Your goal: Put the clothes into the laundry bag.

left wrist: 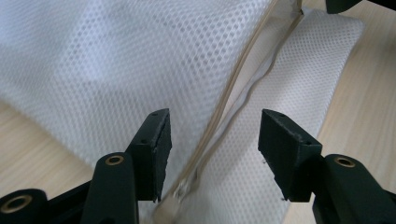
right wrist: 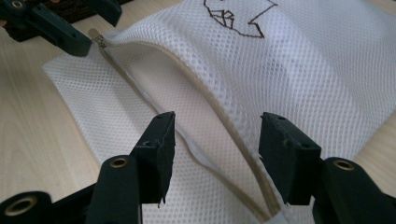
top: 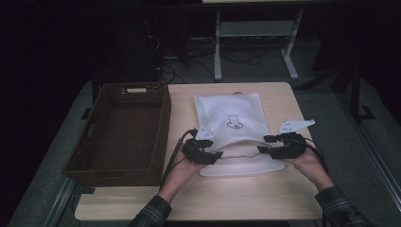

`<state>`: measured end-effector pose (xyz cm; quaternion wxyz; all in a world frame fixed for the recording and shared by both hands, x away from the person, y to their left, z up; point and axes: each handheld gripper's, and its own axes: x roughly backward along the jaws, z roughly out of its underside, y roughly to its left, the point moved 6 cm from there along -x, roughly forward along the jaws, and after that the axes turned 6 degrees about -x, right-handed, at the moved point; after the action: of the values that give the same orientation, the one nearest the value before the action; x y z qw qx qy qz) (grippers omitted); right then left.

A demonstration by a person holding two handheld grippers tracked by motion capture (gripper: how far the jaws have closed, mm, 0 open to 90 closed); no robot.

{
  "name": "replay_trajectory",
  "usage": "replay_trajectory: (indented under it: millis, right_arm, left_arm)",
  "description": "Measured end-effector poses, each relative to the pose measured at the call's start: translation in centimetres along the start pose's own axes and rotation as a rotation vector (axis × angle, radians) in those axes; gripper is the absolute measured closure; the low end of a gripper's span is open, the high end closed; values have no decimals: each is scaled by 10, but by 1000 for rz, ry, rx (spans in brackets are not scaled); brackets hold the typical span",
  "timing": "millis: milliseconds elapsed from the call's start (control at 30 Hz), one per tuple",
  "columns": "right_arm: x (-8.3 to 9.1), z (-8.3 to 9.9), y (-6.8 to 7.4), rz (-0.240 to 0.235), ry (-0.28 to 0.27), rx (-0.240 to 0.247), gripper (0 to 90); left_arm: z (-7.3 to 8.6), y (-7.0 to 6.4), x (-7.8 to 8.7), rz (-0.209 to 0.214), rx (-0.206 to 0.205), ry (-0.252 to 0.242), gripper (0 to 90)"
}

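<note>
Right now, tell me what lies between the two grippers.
In the high view, the open zippered mouth of the white mesh bag spans the gap from left gripper to right gripper.

Lab or test room, not a home. Light wood table [top: 246, 198] sits alone in a dark room on grey floor, with a white metal bench frame [top: 218, 45] behind it and loose cables [top: 236, 57] on the floor underneath. Person works with handheld camera-fitted grippers, left gripper [top: 210, 150] and right gripper [top: 265, 144], cables trailing: a data-recording setup.
</note>
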<state>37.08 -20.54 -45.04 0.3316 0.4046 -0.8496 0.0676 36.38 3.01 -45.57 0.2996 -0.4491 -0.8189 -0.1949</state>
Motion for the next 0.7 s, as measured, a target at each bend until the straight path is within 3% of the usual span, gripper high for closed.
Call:
replay_trajectory:
  millis: [200,300,500,700]
  right_arm:
    - [-10,-8,1,-10,9,30,529]
    - [-14,-11,1,-11,11,40,626]
    - [-22,-11,0,-16,27,60,810]
    - [-24,-6,4,-40,64,89,859]
  left_arm:
    - [-7,0,-17,-11,-20,7,479]
    - [-10,2,-23,-29,-31,1,608]
    - [-10,3,-29,-10,-47,12,837]
    - [-4,0,-28,34,-63,49,868]
